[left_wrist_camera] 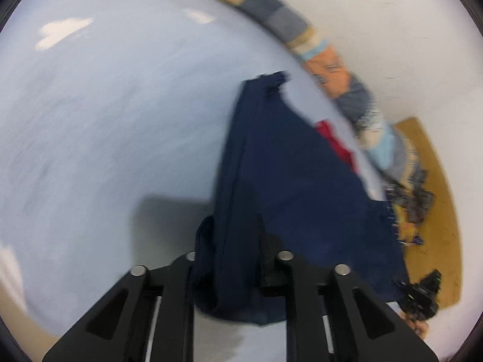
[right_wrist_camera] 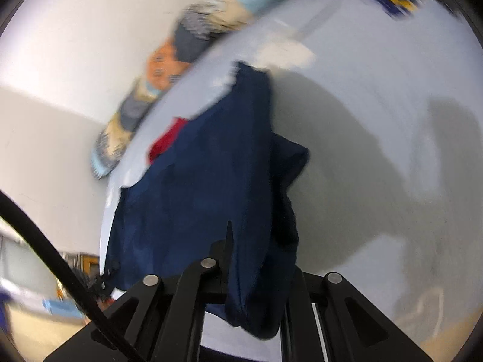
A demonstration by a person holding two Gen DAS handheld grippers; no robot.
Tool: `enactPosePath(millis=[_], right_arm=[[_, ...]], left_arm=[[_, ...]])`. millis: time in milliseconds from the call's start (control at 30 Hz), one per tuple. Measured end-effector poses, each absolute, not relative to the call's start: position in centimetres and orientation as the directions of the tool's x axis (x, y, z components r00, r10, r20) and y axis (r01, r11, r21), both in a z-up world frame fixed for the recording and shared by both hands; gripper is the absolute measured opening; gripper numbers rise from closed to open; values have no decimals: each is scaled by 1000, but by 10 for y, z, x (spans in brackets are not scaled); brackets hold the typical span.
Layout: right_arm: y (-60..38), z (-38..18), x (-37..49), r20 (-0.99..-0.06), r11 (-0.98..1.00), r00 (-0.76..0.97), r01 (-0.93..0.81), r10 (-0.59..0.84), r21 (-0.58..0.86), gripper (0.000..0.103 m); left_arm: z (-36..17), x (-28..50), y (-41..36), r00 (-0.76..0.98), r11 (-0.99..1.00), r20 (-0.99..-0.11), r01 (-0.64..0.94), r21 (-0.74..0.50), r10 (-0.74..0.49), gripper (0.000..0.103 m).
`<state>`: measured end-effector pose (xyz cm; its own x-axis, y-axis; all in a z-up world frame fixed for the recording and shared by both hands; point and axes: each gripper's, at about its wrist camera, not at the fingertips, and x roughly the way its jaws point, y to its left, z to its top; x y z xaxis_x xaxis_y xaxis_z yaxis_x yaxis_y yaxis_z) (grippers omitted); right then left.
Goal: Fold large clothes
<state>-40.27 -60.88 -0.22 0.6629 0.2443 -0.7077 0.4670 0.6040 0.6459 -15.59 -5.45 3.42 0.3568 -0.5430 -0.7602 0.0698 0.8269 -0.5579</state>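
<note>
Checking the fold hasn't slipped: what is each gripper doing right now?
Left gripper: shut on the navy garment.
Right gripper: shut on the same navy garment.

Both views are smeared by motion. The navy garment [left_wrist_camera: 289, 181] bunches over the left claw [left_wrist_camera: 232, 259], hiding its fingertips, and likewise covers the right claw [right_wrist_camera: 256, 274]. A red patch [left_wrist_camera: 336, 143] is mostly hidden under the navy cloth. The patterned strip [left_wrist_camera: 356, 99] beyond the table [left_wrist_camera: 105, 120] is too blurred to identify.
</note>
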Motion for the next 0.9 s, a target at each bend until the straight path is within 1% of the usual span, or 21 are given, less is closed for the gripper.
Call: enactPosePath(millis=[33,67,100,133,167,200,233,300,333,367,400,433,500,533,567,633,700,767,833,900], right_arm=[[-614,-7,-405,-733,588,641,510,227,628,19],[-623,-13,-409,-770,563,610,576,188,593,25],[-628,-15,-412,-787,548,595,609,162,573,28],[-633,-14,-417,-804,536,583,644,117,546,30],[-634,-11,-420,-815,535,575,666,76,520,33],[-633,1,-424,-836,556,547,708,-42,435,33],[-632,11,-425,-838,574,532,725,-116,381,35],[-616,42,-422,-797,641,531,725,-287,252,35],[-604,53,-419,-770,672,526,719,-362,176,39],[-588,63,-414,-739,716,555,683,-381,144,39],[-577,69,-408,-713,767,615,619,-337,171,39],[-557,70,-396,-696,840,690,486,-199,243,39],[-517,60,-374,-716,912,698,291,4,289,39],[-496,53,-365,-725,929,684,219,73,300,37],[-474,45,-354,-737,937,661,149,142,315,31],[-433,24,-337,-756,934,601,43,259,354,19],[-415,4,-330,-771,922,544,-10,329,387,19],[-410,-14,-322,-815,929,479,-2,325,370,18],[-427,-25,-323,-840,924,440,54,318,378,10],[-462,-28,-329,-859,912,428,161,280,378,8]], left_arm=[[31,-158,-48,359,856,-795,22,-516,-488,32],[31,-161,-42,379,876,-813,-15,-482,-442,37],[35,-163,-33,420,898,-829,-67,-434,-369,43],[39,-164,-28,443,906,-832,-89,-413,-335,43],[49,-166,-20,490,921,-830,-126,-369,-266,43],[61,-169,-16,549,932,-813,-153,-327,-195,43],[68,-172,-16,583,936,-794,-156,-316,-171,43],[88,-178,-26,662,950,-732,-98,-298,-162,44],[99,-185,-44,709,966,-687,-31,-256,-159,45],[104,-190,-58,731,973,-658,30,-230,-178,47],[107,-195,-76,740,973,-638,104,-204,-213,54],[106,-203,-107,723,957,-626,236,-170,-290,56],[97,-221,-156,670,905,-633,408,-122,-388,56],[92,-227,-171,645,881,-641,461,-108,-416,56],[82,-237,-196,598,837,-660,540,-89,-455,56],[59,-249,-228,528,783,-712,620,-47,-462,56],[37,-254,-243,467,760,-766,649,-42,-441,56],[17,-246,-245,434,764,-821,645,-3,-370,56],[12,-242,-231,460,781,-826,624,38,-327,56],[14,-234,-219,479,812,-836,579,71,-268,57]])
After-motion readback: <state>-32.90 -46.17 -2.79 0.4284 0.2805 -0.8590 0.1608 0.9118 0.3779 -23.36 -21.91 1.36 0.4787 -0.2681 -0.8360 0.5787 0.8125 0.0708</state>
